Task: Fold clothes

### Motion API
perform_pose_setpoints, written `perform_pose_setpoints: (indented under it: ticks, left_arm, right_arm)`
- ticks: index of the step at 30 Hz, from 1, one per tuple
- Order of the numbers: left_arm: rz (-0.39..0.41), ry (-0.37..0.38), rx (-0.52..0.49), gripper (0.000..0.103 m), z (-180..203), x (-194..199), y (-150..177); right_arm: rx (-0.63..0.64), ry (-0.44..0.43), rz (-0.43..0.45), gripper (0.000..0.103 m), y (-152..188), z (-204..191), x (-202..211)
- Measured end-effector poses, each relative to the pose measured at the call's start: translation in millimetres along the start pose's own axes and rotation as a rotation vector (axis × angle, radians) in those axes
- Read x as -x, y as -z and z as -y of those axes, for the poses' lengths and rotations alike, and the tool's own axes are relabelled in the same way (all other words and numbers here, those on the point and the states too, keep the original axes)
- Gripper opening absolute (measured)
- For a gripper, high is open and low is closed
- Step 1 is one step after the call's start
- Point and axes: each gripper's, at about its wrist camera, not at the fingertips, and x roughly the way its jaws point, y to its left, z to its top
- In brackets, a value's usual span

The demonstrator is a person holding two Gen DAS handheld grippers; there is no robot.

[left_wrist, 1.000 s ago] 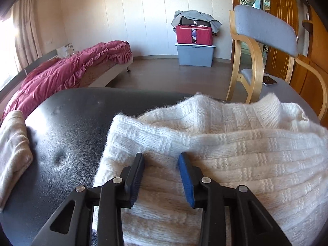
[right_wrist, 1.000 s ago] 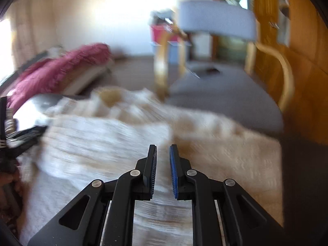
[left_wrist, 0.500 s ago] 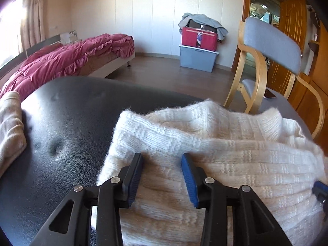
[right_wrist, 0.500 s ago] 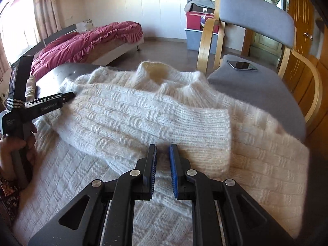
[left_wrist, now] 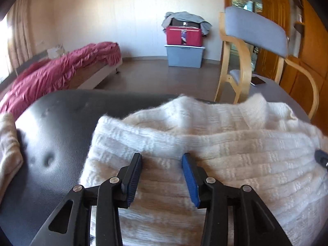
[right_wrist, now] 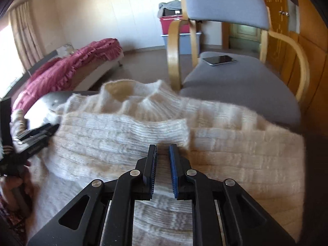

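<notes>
A white knit sweater [left_wrist: 225, 143] lies spread on a black padded surface [left_wrist: 61, 123]. One sleeve [right_wrist: 127, 135] is folded across its body, with the cuff [right_wrist: 176, 131] ending near the middle. My left gripper [left_wrist: 162, 157] stands open over the sweater's left edge with nothing between its fingers. It also shows at the left of the right wrist view [right_wrist: 37, 135], held by a hand [right_wrist: 12, 184]. My right gripper [right_wrist: 163, 149] hovers just behind the cuff. Its fingers are nearly together and hold nothing.
A beige cloth [left_wrist: 8, 143] lies at the surface's left edge. A wooden armchair with grey cushions [right_wrist: 242, 78] stands close behind the sweater, with a phone [right_wrist: 219, 59] on its seat. Farther off are a bed with a red cover [left_wrist: 61, 67] and stacked storage boxes [left_wrist: 184, 47].
The right gripper swept in over the sweater and now sits lower and closer behind the folded sleeve's cuff. The left gripper has shifted only slightly and stays open.
</notes>
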Motion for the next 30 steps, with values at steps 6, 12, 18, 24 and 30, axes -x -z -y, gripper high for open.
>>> perform_pose_setpoints:
  ticks: [6, 12, 18, 24, 30]
  left_arm:
    - [0.020, 0.031, 0.065, 0.041, -15, 11, 1]
    - [0.055, 0.113, 0.165, 0.041, -39, 40, 12]
    - [-0.034, -0.051, 0.046, 0.041, -28, 26, 15]
    - [-0.062, -0.059, 0.145, 0.047, -65, 27, 17]
    - [-0.019, -0.009, 0.262, 0.045, -74, 44, 12]
  right_arm:
    - [0.050, 0.054, 0.011, 0.012, 0, -8, -1]
    - [0.033, 0.038, 0.012, 0.012, 0, 0, 2]
    - [0.032, 0.035, 0.014, 0.012, 1, -2, 3]
    - [0.024, 0.025, 0.012, 0.012, 1, -1, 3]
    - [0.028, 0.029, 0.012, 0.012, 1, -1, 4]
